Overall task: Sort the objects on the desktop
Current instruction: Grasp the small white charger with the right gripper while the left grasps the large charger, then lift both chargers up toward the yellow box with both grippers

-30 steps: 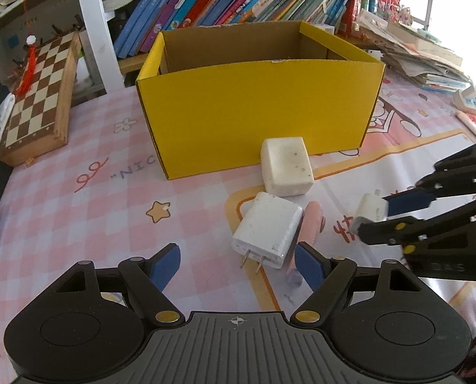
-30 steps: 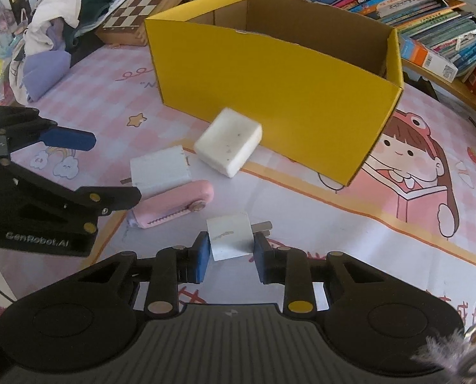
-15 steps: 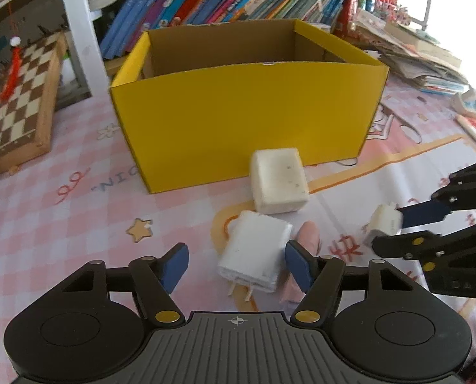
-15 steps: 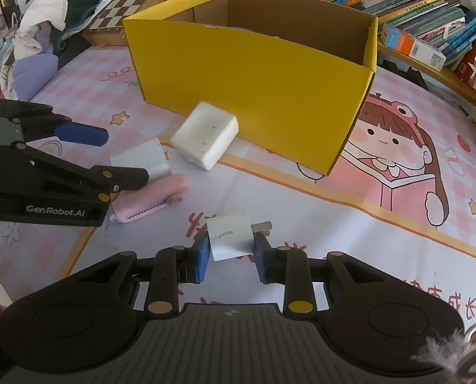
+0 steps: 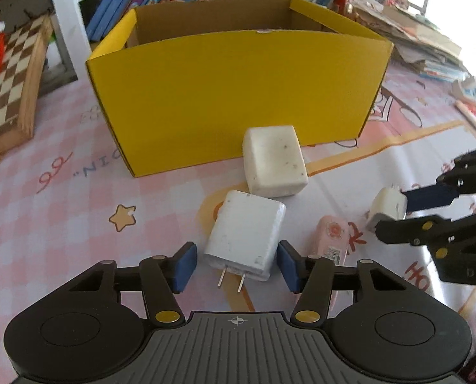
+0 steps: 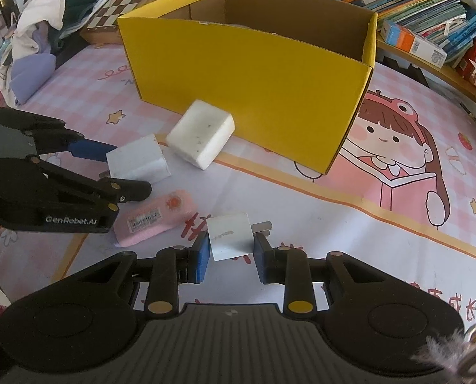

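My left gripper (image 5: pixel 236 265) has closed in, pads now open astride the white charger (image 5: pixel 246 235); right gripper (image 6: pixel 231 251) still clamps the small adapter (image 6: pixel 229 236), both bound for the yellow box (image 5: pixel 238 96)

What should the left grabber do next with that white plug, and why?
Probably squeeze shut on the white charger. The left gripper is open, with a blue pad on each side of the charger's pronged end, so it looks lined up to grab. The right gripper already holds a small white adapter, and the yellow box stands open just behind.
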A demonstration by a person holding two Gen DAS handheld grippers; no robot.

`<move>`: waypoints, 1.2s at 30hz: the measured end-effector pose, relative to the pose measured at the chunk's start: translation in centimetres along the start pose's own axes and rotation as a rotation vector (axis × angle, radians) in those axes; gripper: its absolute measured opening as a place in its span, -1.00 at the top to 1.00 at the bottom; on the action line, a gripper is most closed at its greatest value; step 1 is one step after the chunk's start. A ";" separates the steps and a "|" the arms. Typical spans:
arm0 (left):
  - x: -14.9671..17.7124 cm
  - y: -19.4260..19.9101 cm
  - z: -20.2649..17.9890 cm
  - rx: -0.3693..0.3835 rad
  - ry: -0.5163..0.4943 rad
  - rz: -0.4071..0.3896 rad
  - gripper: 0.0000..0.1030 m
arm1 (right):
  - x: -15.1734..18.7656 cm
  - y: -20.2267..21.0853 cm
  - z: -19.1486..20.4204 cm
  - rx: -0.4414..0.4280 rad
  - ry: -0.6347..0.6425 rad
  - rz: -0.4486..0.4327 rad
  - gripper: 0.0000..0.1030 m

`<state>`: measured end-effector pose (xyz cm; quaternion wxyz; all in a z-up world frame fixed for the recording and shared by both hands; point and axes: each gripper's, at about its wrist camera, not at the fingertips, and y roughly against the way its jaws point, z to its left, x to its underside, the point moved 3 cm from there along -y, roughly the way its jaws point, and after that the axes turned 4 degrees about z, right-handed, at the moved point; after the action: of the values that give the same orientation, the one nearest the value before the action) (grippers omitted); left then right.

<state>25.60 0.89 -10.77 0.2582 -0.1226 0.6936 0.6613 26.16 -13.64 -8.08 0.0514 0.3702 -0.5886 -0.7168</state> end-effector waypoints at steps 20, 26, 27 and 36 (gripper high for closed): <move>0.8 4.7 1.7 0.039 0.071 -0.094 0.11 | 0.1 1.8 1.9 -0.009 0.014 -0.045 0.47; 1.2 6.1 2.0 0.049 0.079 -0.115 0.11 | 0.3 2.4 2.9 -0.011 0.015 -0.053 0.47; 1.3 6.3 2.0 0.049 0.078 -0.117 0.11 | 0.4 2.5 3.0 -0.011 0.013 -0.055 0.47; 0.8 8.5 2.0 0.068 0.046 -0.168 0.11 | 0.1 4.3 3.3 -0.011 -0.014 -0.086 0.47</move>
<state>20.97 3.80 -3.95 0.3007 -0.1866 0.7086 0.6105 22.63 -12.35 -4.18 0.0183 0.3899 -0.5683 -0.7243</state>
